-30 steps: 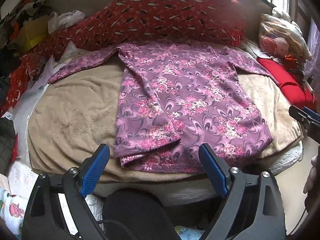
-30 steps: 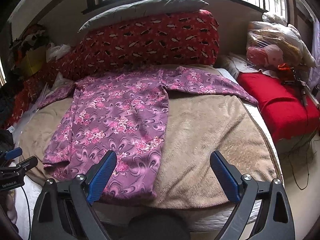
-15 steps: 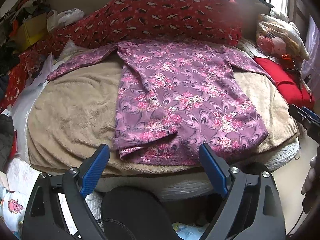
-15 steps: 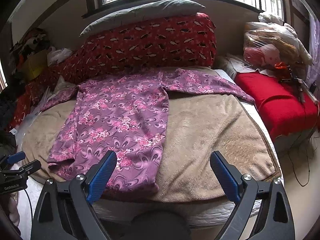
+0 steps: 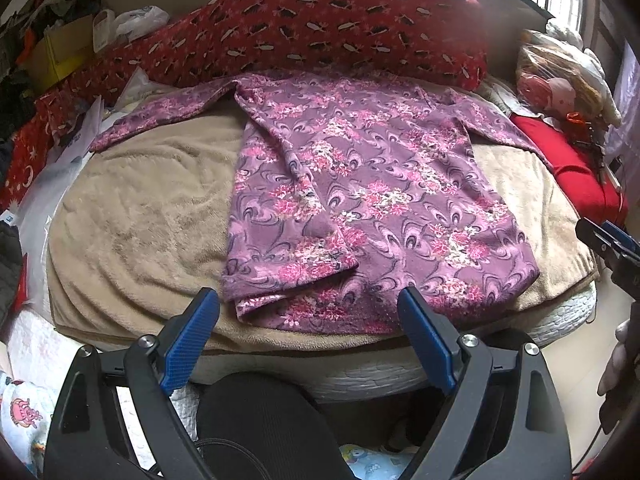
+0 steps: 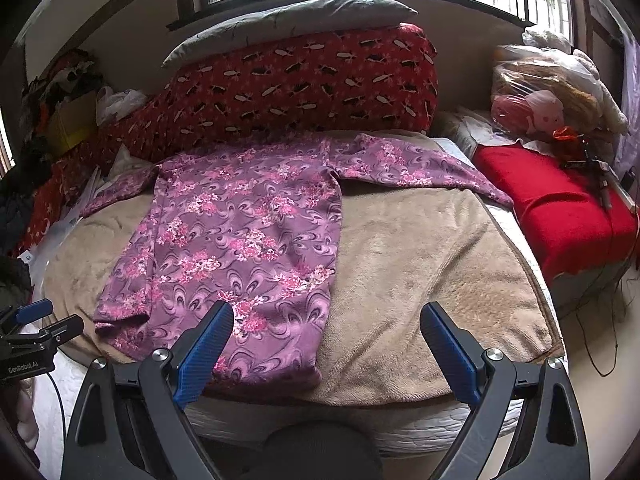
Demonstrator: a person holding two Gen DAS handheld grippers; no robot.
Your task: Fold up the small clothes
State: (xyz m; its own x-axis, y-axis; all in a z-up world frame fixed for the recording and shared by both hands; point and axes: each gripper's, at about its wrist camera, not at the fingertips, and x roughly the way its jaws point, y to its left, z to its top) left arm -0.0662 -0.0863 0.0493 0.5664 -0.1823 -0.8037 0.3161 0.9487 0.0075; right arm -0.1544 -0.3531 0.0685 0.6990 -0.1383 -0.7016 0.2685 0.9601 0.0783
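Observation:
A purple floral long-sleeved garment (image 5: 360,200) lies spread on a beige blanket (image 5: 152,216) on the bed, sleeves out to both sides, its left side folded over onto the body. It also shows in the right wrist view (image 6: 240,240). My left gripper (image 5: 308,320) is open and empty, held back from the hem at the bed's front edge. My right gripper (image 6: 326,336) is open and empty, held off the front edge near the garment's right hem corner. Each gripper shows at the edge of the other's view.
A red patterned bolster (image 6: 300,80) with a grey pillow (image 6: 288,16) on it lies along the back wall. A red folded blanket (image 6: 560,208) and bagged things (image 6: 548,92) sit at the right. Clutter and plastic bags (image 5: 80,40) lie at the left. The beige blanket (image 6: 420,280) is bare right of the garment.
Both grippers have drawn back and up from the bed, so the garment looks smaller and farther away. The garment has not moved. Both grippers stay open.

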